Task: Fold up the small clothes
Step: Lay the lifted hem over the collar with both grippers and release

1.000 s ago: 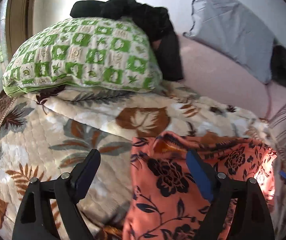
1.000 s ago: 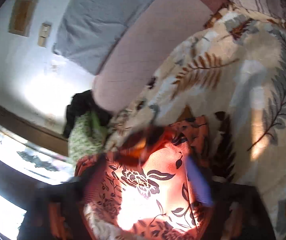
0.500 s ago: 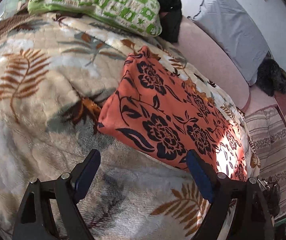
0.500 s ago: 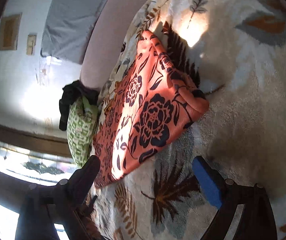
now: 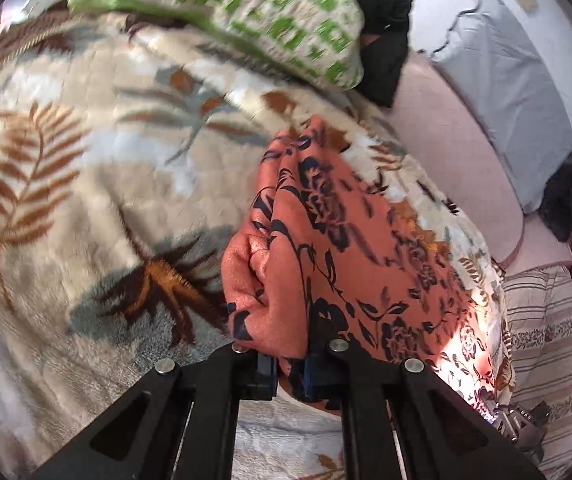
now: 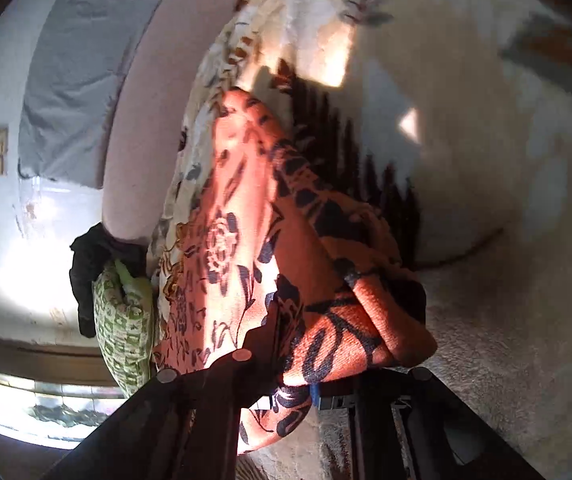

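Both tools have just closed: the left tool (image 5: 289, 374) and the right tool (image 6: 291, 394) each clamp a near corner of the orange cloth (image 5: 349, 240), which stretches ahead on the bed (image 5: 66, 200). Folding can begin.

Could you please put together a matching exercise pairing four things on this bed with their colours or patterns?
Things:
1. pillow
2. garment clamped by the left gripper and right gripper
3. blanket
4. bundle behind the pillow

Looks:
A. cream with brown leaves
B. black
C. orange with dark flowers
D. green and white checks

Pairs: 1-D, 2-C, 3-A, 4-B
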